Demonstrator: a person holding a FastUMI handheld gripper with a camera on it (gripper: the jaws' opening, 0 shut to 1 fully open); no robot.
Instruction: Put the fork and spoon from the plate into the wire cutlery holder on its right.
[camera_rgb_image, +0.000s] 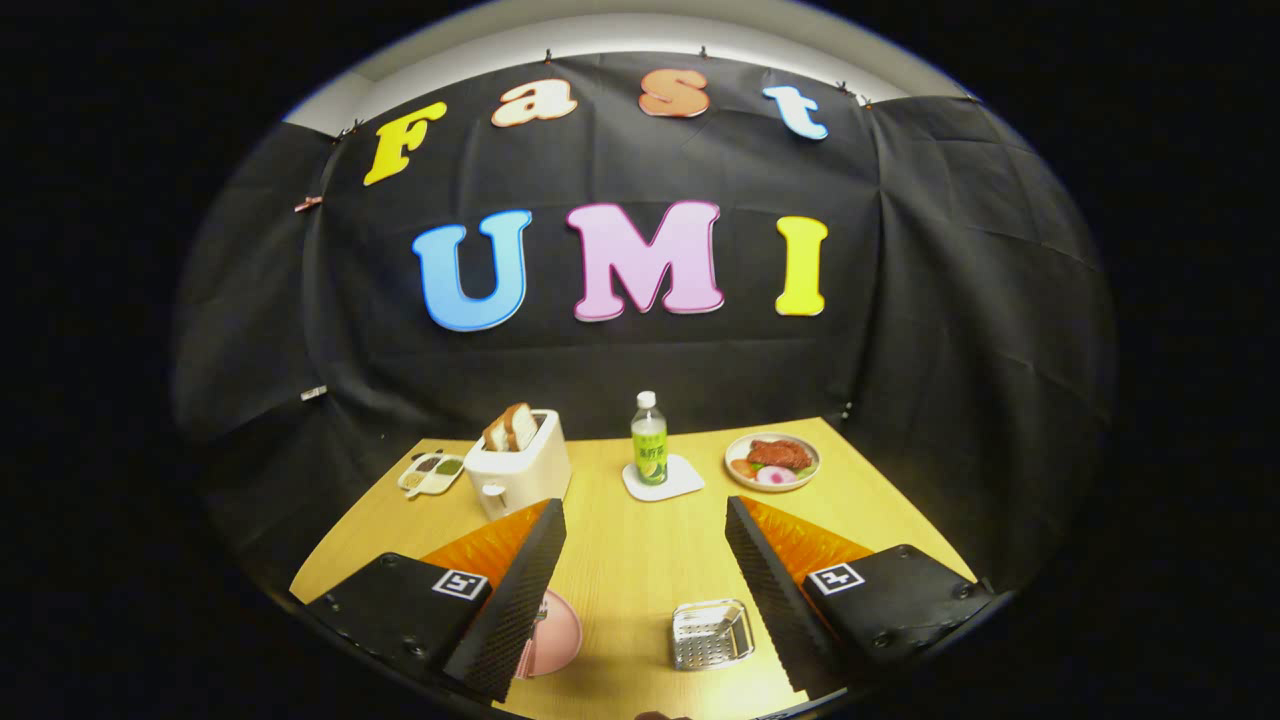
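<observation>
The gripper hangs released above the table, fingers wide apart; between them below sits the wire cutlery holder, and the pink plate peeks from behind the left finger, its fork and spoon hidden; best descend leftward over the plate, align the fingers across one handle, then pinch.

The gripper hangs above the table, fingers spread wide; between them lie the plate at left and the wire cutlery holder at right — beyond stand toaster, bottle and food dish
</observation>
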